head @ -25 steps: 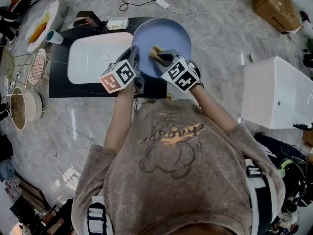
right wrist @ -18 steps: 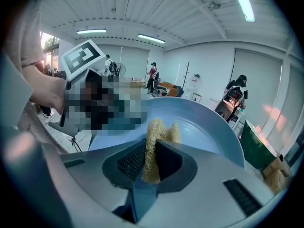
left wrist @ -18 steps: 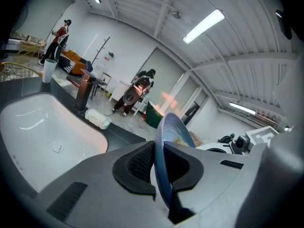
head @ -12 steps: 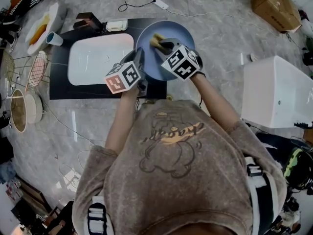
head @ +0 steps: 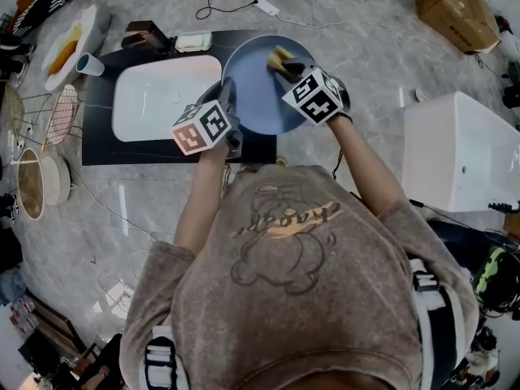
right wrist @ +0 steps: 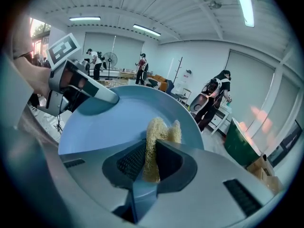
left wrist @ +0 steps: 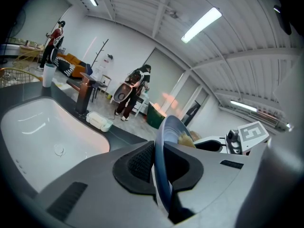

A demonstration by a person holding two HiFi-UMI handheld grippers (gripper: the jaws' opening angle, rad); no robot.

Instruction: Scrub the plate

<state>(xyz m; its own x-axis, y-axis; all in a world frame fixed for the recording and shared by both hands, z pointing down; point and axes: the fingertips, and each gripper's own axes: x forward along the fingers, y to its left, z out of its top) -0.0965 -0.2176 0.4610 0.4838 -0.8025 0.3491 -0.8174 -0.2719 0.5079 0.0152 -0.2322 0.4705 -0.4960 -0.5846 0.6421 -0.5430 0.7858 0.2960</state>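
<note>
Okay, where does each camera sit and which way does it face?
Head view: on the person's head, steeply down at the blue plate; shows torso, left gripper, right gripper.
Left gripper view: on that gripper, along jaws shut on the plate's rim; sink left.
Right gripper view: on that gripper, along jaws gripping the sponge, toward the plate's face.
Shared: all three show the plate.

Item count, table area and around.
Claws x2: left claw (head: 227, 97), right claw (head: 290, 67). Blue plate (head: 256, 96) x1, yellow loofah scrubber (head: 280, 58) x1, white sink basin (head: 162, 96) x1, black table (head: 97, 149) x1, faucet (head: 146, 32) x1, cup (head: 88, 62) x1, small white container (head: 195, 40) x1, cardboard box (head: 457, 10) x1, power strip (head: 269, 5) x1. Wire racks (head: 63, 112): at least 2. Bystanders (right wrist: 219, 91) in right gripper view: at least 3.
</note>
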